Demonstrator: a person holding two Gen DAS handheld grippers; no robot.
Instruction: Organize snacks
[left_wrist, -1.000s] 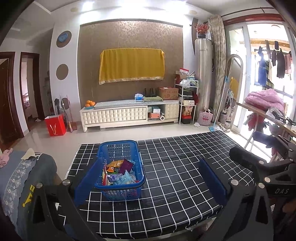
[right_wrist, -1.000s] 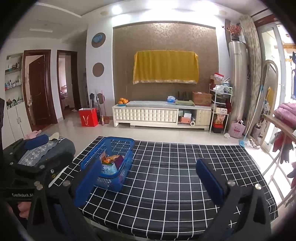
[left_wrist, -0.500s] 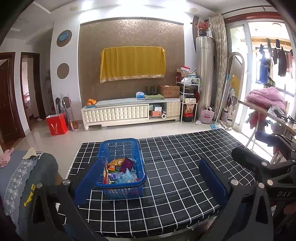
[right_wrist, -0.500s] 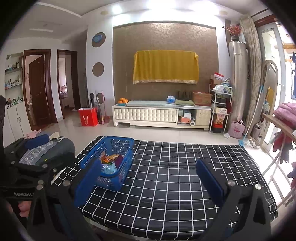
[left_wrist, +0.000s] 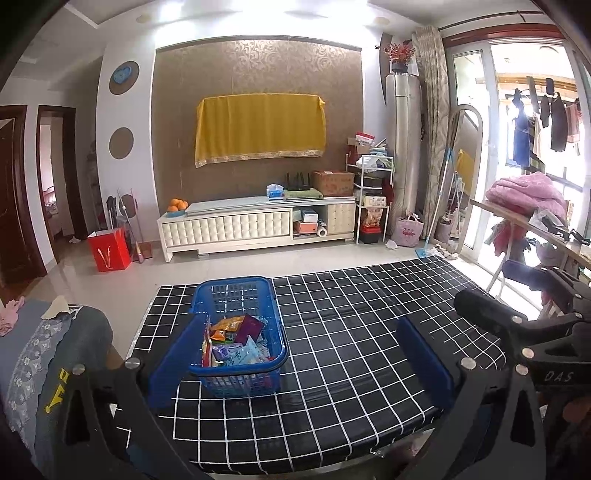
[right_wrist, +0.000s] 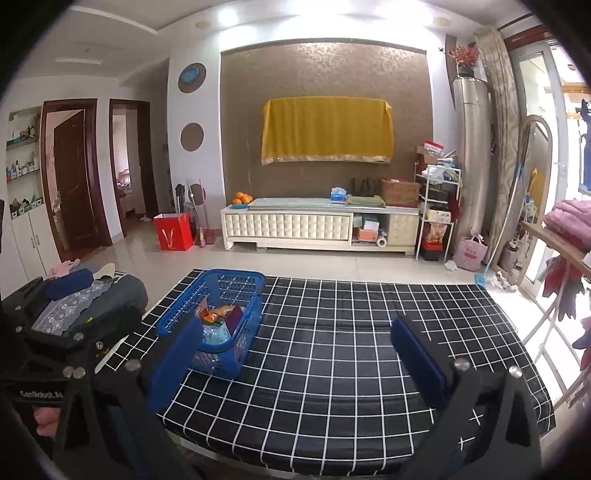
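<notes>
Here, both grippers hang wide open and empty above the near edge of the table.

The left gripper (left_wrist: 299, 354) points at the blue basket (left_wrist: 238, 332) of snack packets (left_wrist: 236, 341); the right gripper (right_wrist: 295, 358) faces bare checked tablecloth (right_wrist: 351, 332). The packets look loosely heaped, though they're small here, so a pinch could catch two or slip off slick foil, and a finger could nudge the light basket.

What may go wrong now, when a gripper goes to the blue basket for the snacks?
The snack packets lie piled and overlapping, so the left hand-held gripper might pinch two together. The blue basket looks light and could slide on the checkered tablecloth, towards the nearby left edge.
</notes>
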